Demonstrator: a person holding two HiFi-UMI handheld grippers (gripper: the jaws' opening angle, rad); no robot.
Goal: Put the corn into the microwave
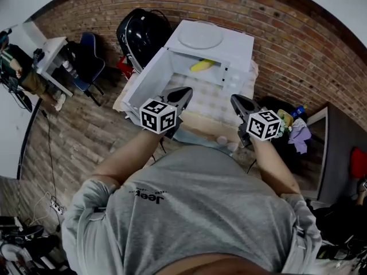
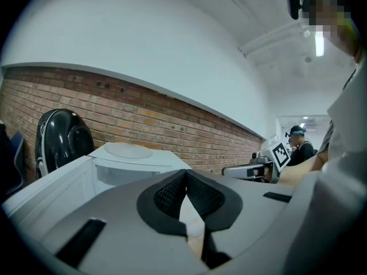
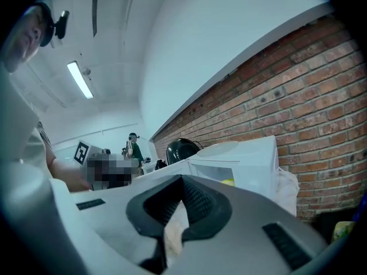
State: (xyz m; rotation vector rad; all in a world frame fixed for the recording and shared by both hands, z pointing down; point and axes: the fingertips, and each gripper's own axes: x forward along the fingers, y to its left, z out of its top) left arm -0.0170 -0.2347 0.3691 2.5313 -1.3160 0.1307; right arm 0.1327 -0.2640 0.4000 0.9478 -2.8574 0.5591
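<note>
The white box-shaped microwave stands on the table, which is covered by a pale checked cloth. Its door is swung wide to the left. Inside the cavity lies 1 yellow cob of corn, toward the back and clear of both grippers. A round white plate rests on the microwave's roof. The left hand-held gripper hangs in front of the open mouth, its 2 jaws pressed together on nothing. The right hand-held gripper is level with it and well apart to the right, its jaws likewise meeting and empty. Bare cloth lies between them and the cavity. A black rounded shell sits left of the door, against the red brick wall.
</note>
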